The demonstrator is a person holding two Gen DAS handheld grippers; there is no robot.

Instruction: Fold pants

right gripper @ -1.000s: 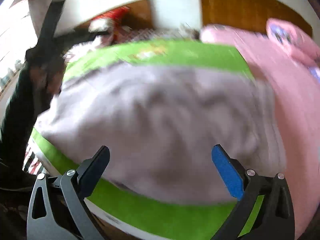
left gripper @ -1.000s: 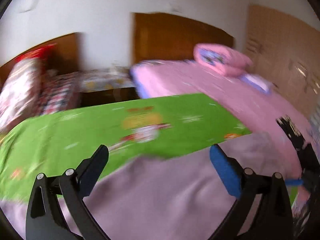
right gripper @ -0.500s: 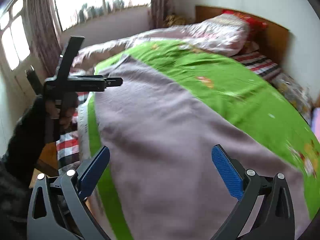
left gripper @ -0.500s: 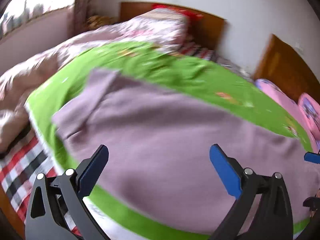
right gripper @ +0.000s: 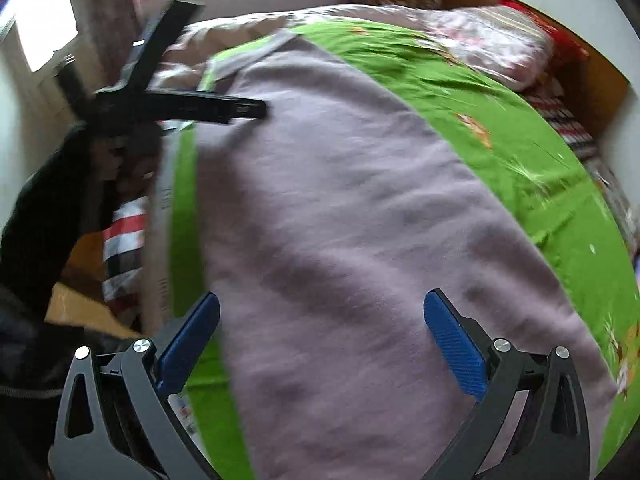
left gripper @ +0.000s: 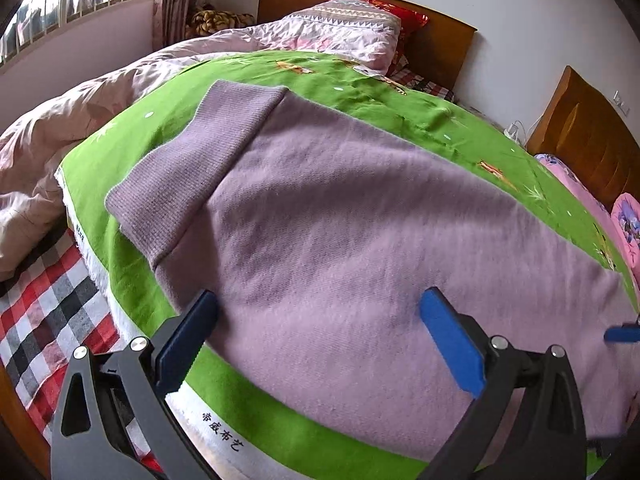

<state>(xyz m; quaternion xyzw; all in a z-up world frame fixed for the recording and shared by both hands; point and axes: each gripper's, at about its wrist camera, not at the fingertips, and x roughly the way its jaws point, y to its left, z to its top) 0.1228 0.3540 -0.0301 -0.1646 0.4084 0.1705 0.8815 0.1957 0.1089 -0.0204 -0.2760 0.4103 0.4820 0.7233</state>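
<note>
Jaws on both the left gripper (left gripper: 318, 322) and right gripper (right gripper: 322, 326) gape wide, holding nothing. Purple pants (left gripper: 360, 216) lie flat on the green sheet (left gripper: 120, 152). Best grab one edge tightly, then fold slowly.

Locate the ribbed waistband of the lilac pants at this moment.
In the left wrist view, the ribbed waistband lies at the upper left end of the pants, on the green sheet, near the pink quilt.
</note>
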